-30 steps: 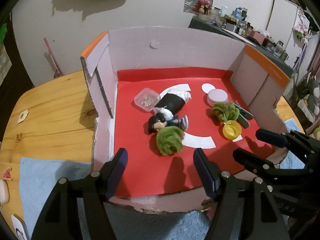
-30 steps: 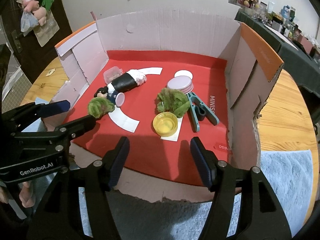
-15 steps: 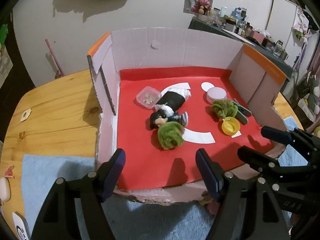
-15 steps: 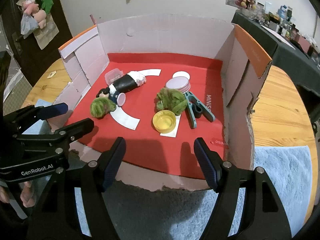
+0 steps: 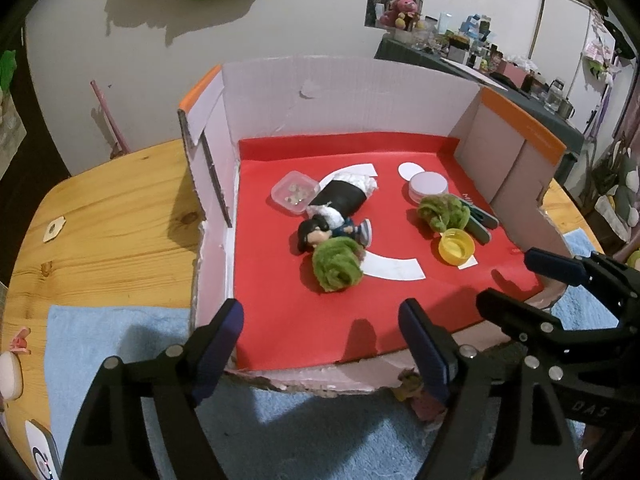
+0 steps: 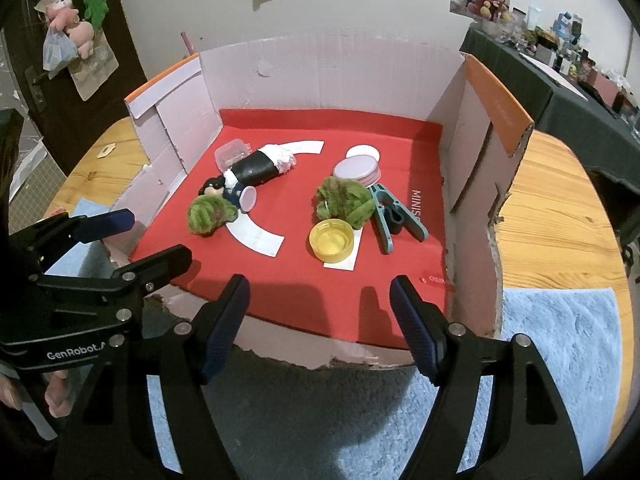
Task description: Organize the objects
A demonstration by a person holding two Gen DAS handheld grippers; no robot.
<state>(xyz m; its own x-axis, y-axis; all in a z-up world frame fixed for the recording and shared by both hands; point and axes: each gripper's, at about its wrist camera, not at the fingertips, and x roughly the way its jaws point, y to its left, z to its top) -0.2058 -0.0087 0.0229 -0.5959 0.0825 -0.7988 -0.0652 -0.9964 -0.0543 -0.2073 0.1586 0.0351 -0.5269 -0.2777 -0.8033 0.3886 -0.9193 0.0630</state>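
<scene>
Left hand-held gripper (image 5: pixel 320 334) and right hand-held gripper (image 6: pixel 320 306) hang released, empty, before the red-lined box (image 6: pixel 328 80).

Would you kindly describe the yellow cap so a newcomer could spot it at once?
Look inside the open cardboard box with the red floor. Toward its front right, beside the teal clip, sits the yellow cap, a shallow round dish lying open side up, the only yellow item there.
</scene>
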